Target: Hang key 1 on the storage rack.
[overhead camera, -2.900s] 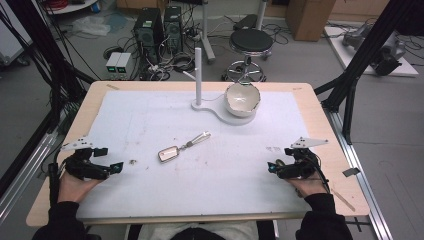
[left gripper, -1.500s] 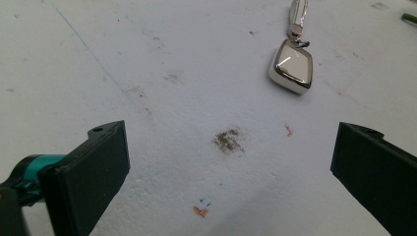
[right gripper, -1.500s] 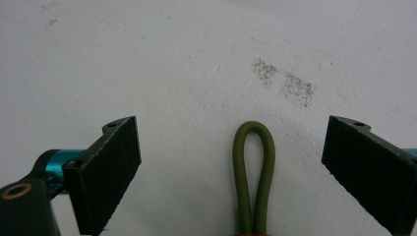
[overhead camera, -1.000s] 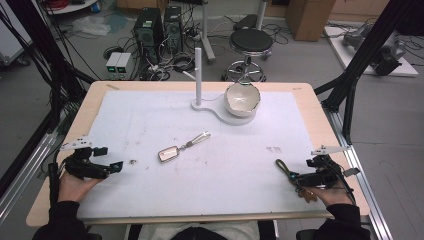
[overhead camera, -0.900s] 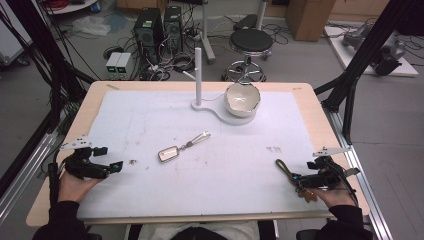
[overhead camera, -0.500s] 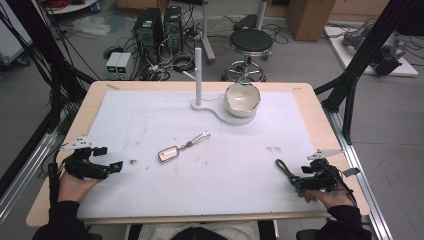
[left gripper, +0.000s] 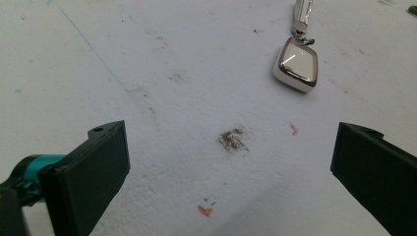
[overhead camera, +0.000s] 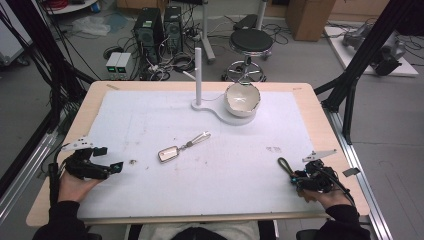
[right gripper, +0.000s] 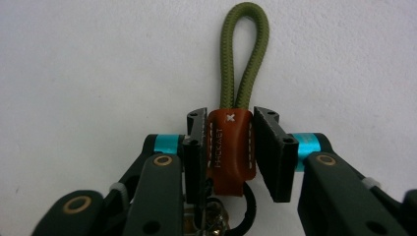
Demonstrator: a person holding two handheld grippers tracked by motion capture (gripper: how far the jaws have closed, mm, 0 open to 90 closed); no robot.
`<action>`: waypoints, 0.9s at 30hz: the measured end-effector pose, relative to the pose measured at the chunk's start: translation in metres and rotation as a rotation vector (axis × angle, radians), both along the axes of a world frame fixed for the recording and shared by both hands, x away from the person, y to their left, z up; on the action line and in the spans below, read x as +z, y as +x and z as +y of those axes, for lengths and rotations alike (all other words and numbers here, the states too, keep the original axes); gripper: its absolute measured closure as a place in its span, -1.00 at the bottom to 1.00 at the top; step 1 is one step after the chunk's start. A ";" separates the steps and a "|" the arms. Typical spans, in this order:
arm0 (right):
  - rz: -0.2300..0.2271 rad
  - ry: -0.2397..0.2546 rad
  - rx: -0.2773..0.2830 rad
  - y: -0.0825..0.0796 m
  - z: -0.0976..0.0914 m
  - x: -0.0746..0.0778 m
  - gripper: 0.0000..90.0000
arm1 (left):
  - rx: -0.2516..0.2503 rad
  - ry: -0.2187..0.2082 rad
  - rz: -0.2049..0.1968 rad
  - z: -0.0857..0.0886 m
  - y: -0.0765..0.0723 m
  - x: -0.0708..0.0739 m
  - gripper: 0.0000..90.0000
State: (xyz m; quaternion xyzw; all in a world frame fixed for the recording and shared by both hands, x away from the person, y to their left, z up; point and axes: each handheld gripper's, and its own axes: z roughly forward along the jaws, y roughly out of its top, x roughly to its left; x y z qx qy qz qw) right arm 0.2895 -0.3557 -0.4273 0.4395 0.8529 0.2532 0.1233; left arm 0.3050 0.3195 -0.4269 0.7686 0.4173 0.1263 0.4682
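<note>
a pale wooden table (overhead camera: pixel 320 107) is carrying a white foam sheet (overhead camera: pixel 150 115) that is covering most of its top. lying on the sheet are a shiny silver key fob (overhead camera: pixel 170 153) near the middle, a white stand with an upright post (overhead camera: pixel 198 75) holding a white bowl (overhead camera: pixel 242 98), and an olive-green cord loop with a brown leather tab (right gripper: pixel 244 64) near the right edge.

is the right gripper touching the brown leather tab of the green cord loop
Touching. In the right gripper view the right gripper has just been closing, and both black pads press the sides of the leather tab below the cord loop.
</note>
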 end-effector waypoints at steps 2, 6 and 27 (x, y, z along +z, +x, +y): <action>-0.008 -0.004 0.009 0.000 0.000 0.000 0.56 | 0.001 0.003 -0.001 0.001 0.000 0.000 -0.96; -0.011 0.001 0.017 -0.001 0.001 0.001 0.59 | 0.002 -0.001 -0.002 0.000 0.000 0.000 -0.96; -0.195 0.154 0.017 0.011 0.019 0.031 0.63 | 0.001 -0.016 -0.010 0.001 -0.002 0.002 -0.96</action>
